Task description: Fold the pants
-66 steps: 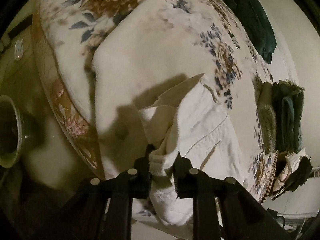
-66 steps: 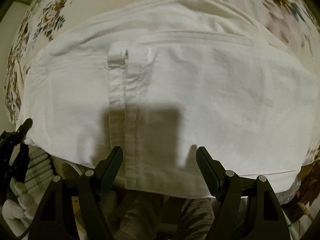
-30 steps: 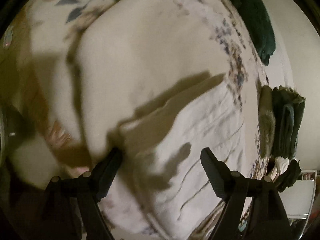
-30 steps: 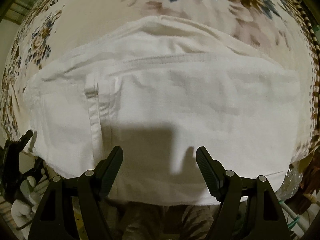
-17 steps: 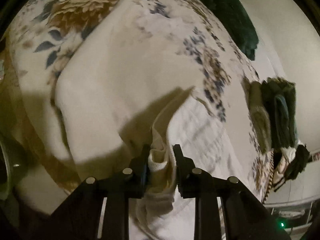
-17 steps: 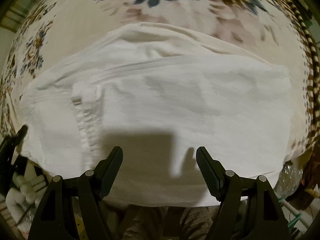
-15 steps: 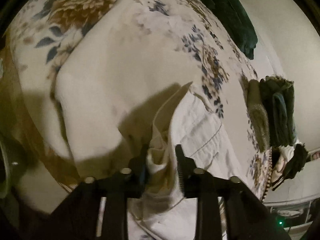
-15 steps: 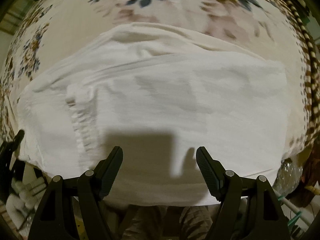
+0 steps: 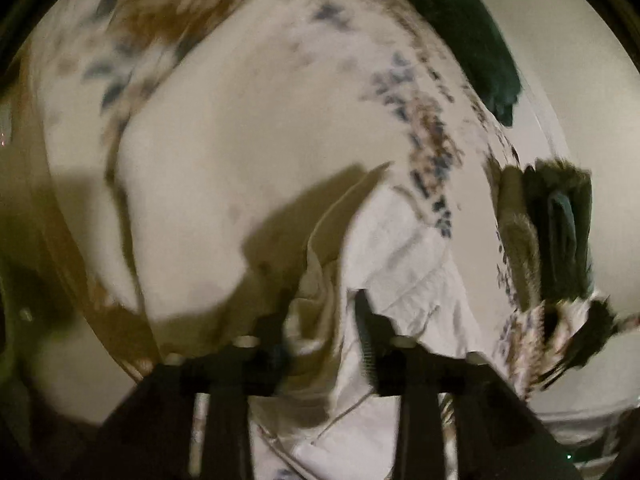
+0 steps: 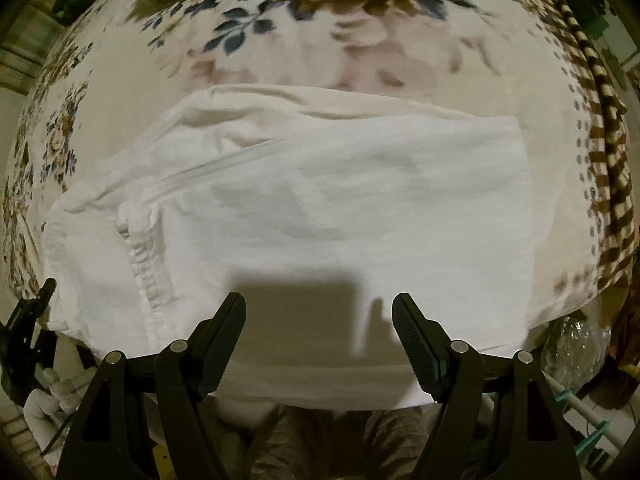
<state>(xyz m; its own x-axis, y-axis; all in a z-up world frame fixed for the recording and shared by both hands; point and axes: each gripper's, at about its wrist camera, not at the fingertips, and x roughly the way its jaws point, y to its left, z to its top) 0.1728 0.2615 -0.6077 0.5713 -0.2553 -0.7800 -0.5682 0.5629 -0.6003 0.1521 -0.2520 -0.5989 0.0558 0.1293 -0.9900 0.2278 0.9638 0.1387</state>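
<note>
White pants (image 10: pixel 328 200) lie folded across a floral bedspread (image 10: pixel 320 12), hanging a little over its near edge. My right gripper (image 10: pixel 319 336) is open and empty, hovering just above the near edge of the pants. In the left wrist view my left gripper (image 9: pixel 322 312) has its fingers partly apart around a bunched edge of the white pants (image 9: pixel 404 256), which rises between them. The view is blurred by motion. The left gripper also shows at the left edge of the right wrist view (image 10: pixel 28 320).
A dark green garment (image 9: pixel 468 36) lies at the far side of the bed. A stack of folded dark and grey clothes (image 9: pixel 548 232) sits at the right. A brown striped cloth (image 10: pixel 600 120) runs along the bed's right edge. A plastic bag (image 10: pixel 576 344) lies below it.
The left gripper opened, closed again on a bunched edge of the pants, and its fingers have now spread a little. The right gripper stayed open and drew back slightly from the pants.
</note>
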